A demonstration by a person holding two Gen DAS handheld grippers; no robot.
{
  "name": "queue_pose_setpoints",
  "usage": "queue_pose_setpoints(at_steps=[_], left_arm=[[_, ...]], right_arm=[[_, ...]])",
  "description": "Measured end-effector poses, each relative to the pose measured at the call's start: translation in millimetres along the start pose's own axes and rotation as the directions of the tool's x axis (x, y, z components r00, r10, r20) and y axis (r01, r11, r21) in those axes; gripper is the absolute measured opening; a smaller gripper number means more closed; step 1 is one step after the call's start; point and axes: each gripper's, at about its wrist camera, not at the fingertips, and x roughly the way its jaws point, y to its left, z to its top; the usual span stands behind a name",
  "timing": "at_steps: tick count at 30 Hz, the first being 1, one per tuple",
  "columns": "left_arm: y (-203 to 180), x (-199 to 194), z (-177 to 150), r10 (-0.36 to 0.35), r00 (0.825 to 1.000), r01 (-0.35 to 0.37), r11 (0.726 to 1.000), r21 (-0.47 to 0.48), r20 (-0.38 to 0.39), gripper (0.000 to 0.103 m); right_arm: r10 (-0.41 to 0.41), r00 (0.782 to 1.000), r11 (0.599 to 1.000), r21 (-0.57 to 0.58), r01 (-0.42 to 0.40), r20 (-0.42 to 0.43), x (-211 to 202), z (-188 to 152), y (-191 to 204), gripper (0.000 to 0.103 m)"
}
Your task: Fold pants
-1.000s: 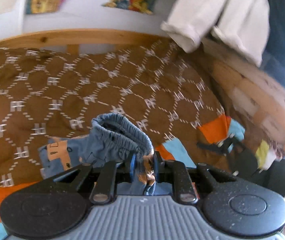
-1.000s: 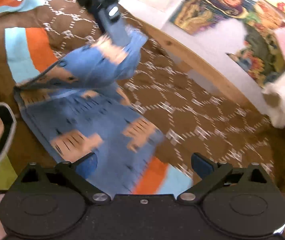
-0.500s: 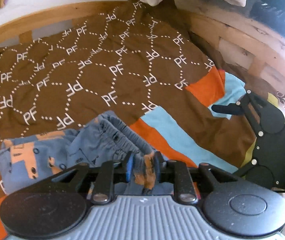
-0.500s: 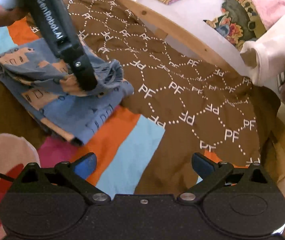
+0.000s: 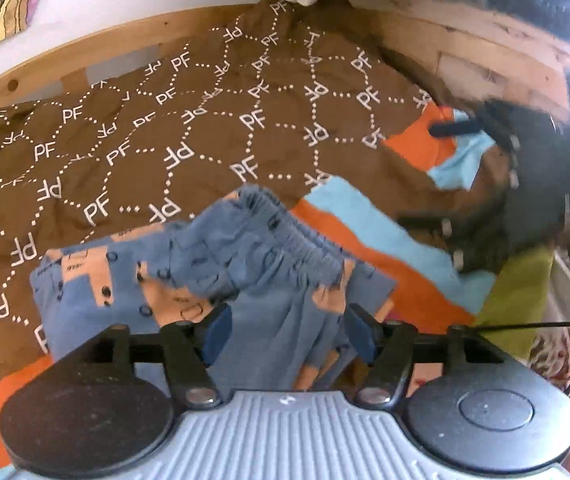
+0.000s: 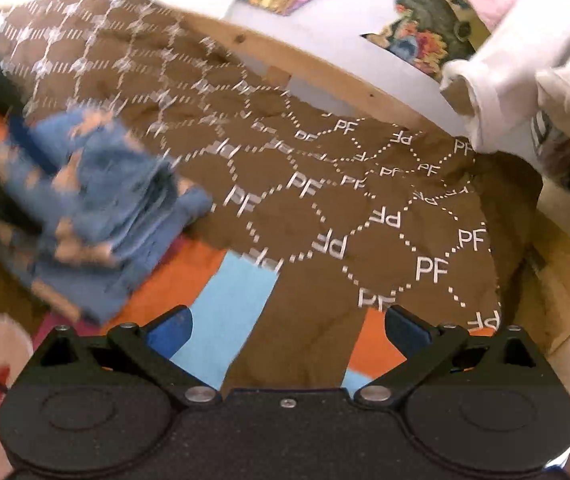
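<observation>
The small blue pants [image 5: 221,276] with orange patches lie folded on the brown patterned bedspread [image 5: 205,128], the elastic waistband on top. My left gripper [image 5: 287,334] is open just above them, the fabric lying loose between its spread fingers. In the right wrist view the pants [image 6: 97,216] are a blurred heap at the left. My right gripper [image 6: 287,328] is open and empty over the orange and light blue stripes, to the right of the pants. It also shows in the left wrist view [image 5: 485,184] at the right, blurred.
A wooden bed frame [image 5: 133,48] runs along the far edge. Pale clothes [image 6: 525,64] hang over the frame at the right. Colourful pictures [image 6: 417,20] hang on the wall behind. A green patch [image 5: 517,292] of cover lies at the right.
My left gripper has opened and let go of the pants' waistband, which now rests on the folded pants. My right gripper has drawn away to the right, still open.
</observation>
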Motion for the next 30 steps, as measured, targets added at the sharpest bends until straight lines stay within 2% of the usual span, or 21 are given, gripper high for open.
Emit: queue_pose_setpoints(at_steps=[1,2,5,6,8,10,14,21,23,26,27,29,30], left_arm=[[-1.6,-1.3,-2.6,0.009,1.000,-0.009,1.000,0.007,0.003,0.084],[-4.0,-2.0,-4.5,0.026,1.000,-0.026,1.000,0.017,0.010,0.087],[-10.8,-1.6,-5.8,0.054,0.998,-0.055,0.997,0.056,0.029,0.091],[-13.5,-1.3,-5.8,0.063,0.998,-0.065,0.996,0.068,0.028,0.093],[-17.8,1.0,-5.4,0.088,0.996,-0.091,0.992,0.086,0.033,0.098],[-20.7,2.0,-6.5,0.113,0.992,-0.118,0.987,0.105,0.048,0.103],[-25.3,6.3,-8.2,0.154,0.987,-0.160,0.976,0.144,0.053,0.103],[-26.6,7.3,-10.1,0.166,0.985,-0.172,0.973,0.151,0.049,0.103],[-26.1,5.4,-10.7,0.162,0.986,-0.167,0.976,0.143,0.047,0.102],[-25.0,2.3,-11.6,0.135,0.990,-0.140,0.981,0.137,0.048,0.094],[-25.3,1.9,-12.5,0.130,0.990,-0.135,0.981,0.140,0.048,0.088],[-27.5,2.1,-14.4,0.116,0.992,-0.122,0.979,0.161,0.043,0.078],[-28.7,2.7,-15.1,0.112,0.993,-0.117,0.979,0.170,0.039,0.071]], right_arm=[[0.046,0.999,0.998,0.042,-0.046,0.001,2.3,6.3,-7.0,0.102],[0.106,0.994,0.990,0.093,-0.106,0.008,4.8,12.4,-13.9,0.102],[0.217,0.976,0.953,0.209,-0.218,0.026,14.2,29.3,-24.2,0.102],[0.259,0.965,0.934,0.248,-0.257,0.024,19.3,34.7,-26.1,0.102],[0.363,0.932,0.883,0.310,-0.352,0.026,31.6,42.9,-26.3,0.102],[0.423,0.906,0.852,0.332,-0.405,0.020,42.2,49.7,-21.6,0.102],[0.471,0.882,0.833,0.313,-0.456,0.032,53.3,59.9,-8.6,0.102],[0.552,0.832,0.781,0.317,-0.537,0.051,70.7,69.8,-1.9,0.099],[0.566,0.823,0.770,0.326,-0.549,0.049,75.2,71.2,-1.3,0.087],[0.573,0.818,0.761,0.338,-0.554,0.051,78.1,72.0,-1.3,0.073],[0.577,0.815,0.757,0.341,-0.557,0.051,79.0,72.1,-1.0,0.069],[0.576,0.816,0.758,0.344,-0.555,0.047,80.1,72.0,-0.1,0.048],[0.569,0.821,0.764,0.342,-0.548,0.043,80.3,71.5,0.3,0.045]])
